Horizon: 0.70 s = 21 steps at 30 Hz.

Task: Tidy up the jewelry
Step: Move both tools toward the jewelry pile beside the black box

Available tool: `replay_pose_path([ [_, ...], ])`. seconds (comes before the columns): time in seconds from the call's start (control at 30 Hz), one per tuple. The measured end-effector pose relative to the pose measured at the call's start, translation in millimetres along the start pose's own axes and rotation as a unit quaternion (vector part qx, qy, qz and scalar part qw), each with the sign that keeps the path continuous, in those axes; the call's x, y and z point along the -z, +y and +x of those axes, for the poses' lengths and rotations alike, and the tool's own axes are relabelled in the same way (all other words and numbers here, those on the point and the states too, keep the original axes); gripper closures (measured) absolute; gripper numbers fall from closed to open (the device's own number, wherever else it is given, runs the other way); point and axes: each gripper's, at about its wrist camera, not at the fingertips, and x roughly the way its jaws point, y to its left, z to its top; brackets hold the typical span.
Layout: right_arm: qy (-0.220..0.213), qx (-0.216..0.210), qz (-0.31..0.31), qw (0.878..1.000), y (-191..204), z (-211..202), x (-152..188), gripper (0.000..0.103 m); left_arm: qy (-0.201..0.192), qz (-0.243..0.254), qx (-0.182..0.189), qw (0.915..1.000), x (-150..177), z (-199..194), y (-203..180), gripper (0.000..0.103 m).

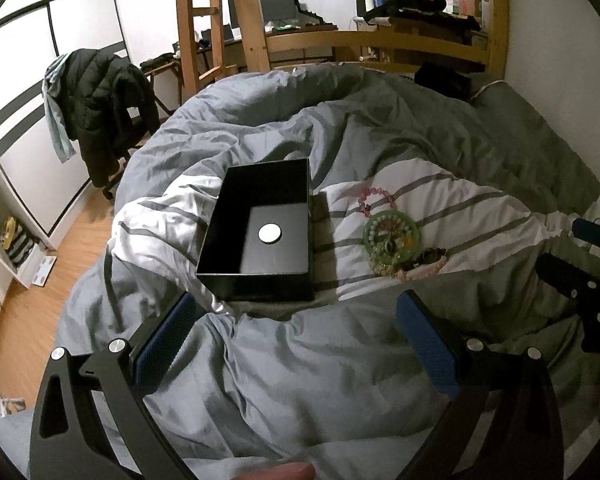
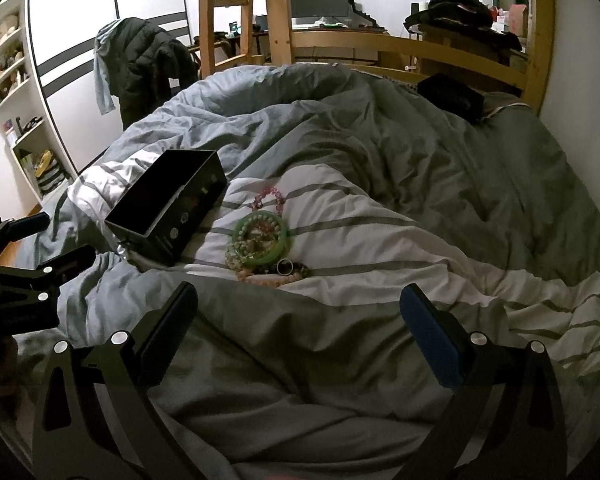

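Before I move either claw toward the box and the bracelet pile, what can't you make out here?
- Black box, right wrist view: its wall hides the inside.
- Jewelry pile, both views: overlapping and small, so no piece count.
- Right claw, left wrist view: cut off by the frame edge.

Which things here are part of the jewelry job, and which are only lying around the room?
For the job:
black box, open
green bangle
pink bead bracelet
ring
left gripper and right gripper, both open and empty

Just lying about:
jacket on the chair
monitor
duvet
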Motion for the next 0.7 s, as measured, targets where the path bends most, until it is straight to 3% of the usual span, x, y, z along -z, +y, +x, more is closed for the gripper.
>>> replay_pose_path([
  [0.7, 0.003, 0.001, 0.001, 1.000, -2, 3, -2, 0.003, 0.006, -0.004, 0.002, 1.0000, -18, 11, 0, 0.004],
])
